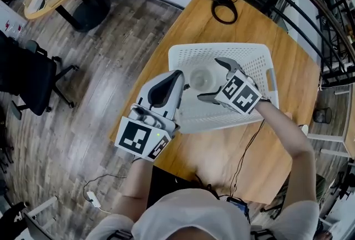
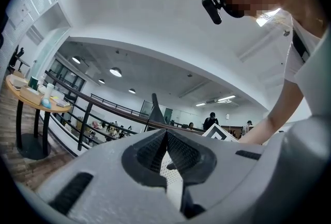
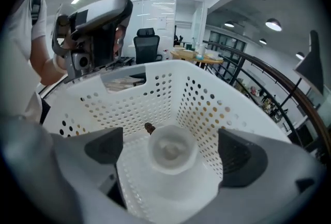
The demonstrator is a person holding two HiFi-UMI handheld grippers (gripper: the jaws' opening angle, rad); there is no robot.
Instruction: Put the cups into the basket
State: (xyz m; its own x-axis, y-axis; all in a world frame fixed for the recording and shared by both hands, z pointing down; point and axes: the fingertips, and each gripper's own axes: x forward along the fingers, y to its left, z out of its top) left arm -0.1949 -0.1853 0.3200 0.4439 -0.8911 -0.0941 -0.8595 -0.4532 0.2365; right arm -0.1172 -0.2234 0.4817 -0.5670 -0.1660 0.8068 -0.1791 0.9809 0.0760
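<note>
Cup (image 1: 198, 77) is in the white basket (image 1: 222, 47) on the bench (image 1: 194, 23), near the basket's centre, a bit toward 12 o'clock. It stands upright with its mouth up and long axis vertical. Right gripper (image 1: 209, 79) is open, with the cup between its jaws and a gap on both sides in the right gripper view (image 3: 172, 148). Left gripper (image 1: 178, 73) is closed on nothing, at 9 o'clock of the cup by the basket's rim

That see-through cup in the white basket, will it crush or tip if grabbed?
The cup looks thin and translucent, so probably light and apt to flex under a hard squeeze. It stands upright on the basket floor, so a nudge would likely slide it.
</note>
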